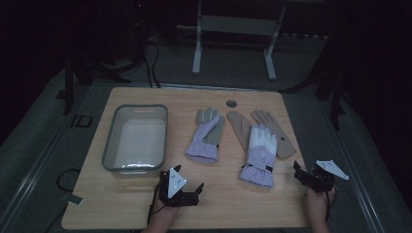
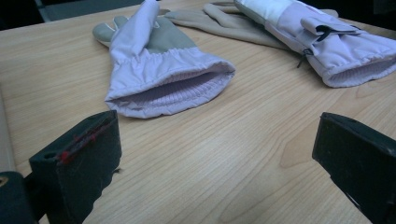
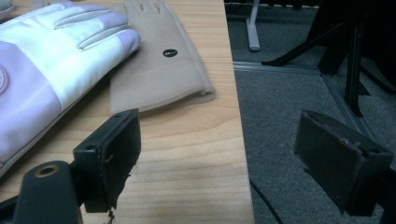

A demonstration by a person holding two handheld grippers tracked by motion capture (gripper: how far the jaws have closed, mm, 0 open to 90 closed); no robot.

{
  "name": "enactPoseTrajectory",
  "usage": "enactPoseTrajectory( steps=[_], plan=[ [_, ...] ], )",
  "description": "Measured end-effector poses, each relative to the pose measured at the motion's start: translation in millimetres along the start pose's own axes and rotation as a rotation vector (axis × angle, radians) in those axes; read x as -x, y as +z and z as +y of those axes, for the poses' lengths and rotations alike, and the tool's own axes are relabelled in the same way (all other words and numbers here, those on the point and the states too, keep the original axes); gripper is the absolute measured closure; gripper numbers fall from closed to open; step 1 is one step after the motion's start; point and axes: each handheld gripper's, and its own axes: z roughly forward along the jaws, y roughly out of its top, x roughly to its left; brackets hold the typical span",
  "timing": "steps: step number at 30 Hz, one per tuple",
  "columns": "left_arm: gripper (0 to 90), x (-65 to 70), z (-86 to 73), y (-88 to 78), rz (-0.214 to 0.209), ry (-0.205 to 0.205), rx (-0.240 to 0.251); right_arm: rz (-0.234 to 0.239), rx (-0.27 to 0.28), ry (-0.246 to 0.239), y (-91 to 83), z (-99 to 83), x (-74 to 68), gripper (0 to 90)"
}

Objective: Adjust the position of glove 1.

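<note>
A lilac glove with a grey palm (image 1: 206,136) lies at the table's middle, its cuff opening (image 2: 163,88) facing my left gripper. A lilac and white glove (image 1: 260,155) rests on top of a pair of beige gloves (image 1: 284,141) to the right. Near the front edge, my left gripper (image 1: 188,177) is open with bare wood between its jaws (image 2: 219,154). My right gripper (image 1: 305,170) stands open at the table's right edge (image 3: 224,149). Its left jaw is over the wood near the beige glove (image 3: 159,70) and the white glove (image 3: 46,70), and its right jaw is over the floor.
A clear plastic bin (image 1: 112,145) sits empty on the left of the wooden table (image 1: 223,204). A round cable hole (image 1: 231,103) is at the table's back. Grey carpet (image 3: 289,93), cables and a white desk frame (image 1: 197,43) surround the table.
</note>
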Motion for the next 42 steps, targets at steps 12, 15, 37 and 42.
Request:
enactPoseTrajectory(
  steps=[12, 15, 37, 42],
  plan=[
    [1.6, -0.5, -0.3, -0.7, -0.009, 0.007, 0.006, 0.018, -0.05, 0.035, -5.4, 11.9, 4.7, 13.8],
    [1.6, -0.6, -0.4, -0.8, -0.009, 0.005, 0.008, 0.051, -0.057, 0.054, -10.7, 23.1, 8.5, 12.0],
    [1.7, -0.3, -0.2, -0.4, -0.022, 0.008, 0.006, 0.183, -0.022, 0.025, -23.4, 104.7, -19.5, 12.5],
    [1.7, -0.8, -0.1, -0.3, -0.025, 0.004, 0.005, 0.211, -0.017, -0.012, -19.6, 119.9, -34.9, 12.5]
  ],
)
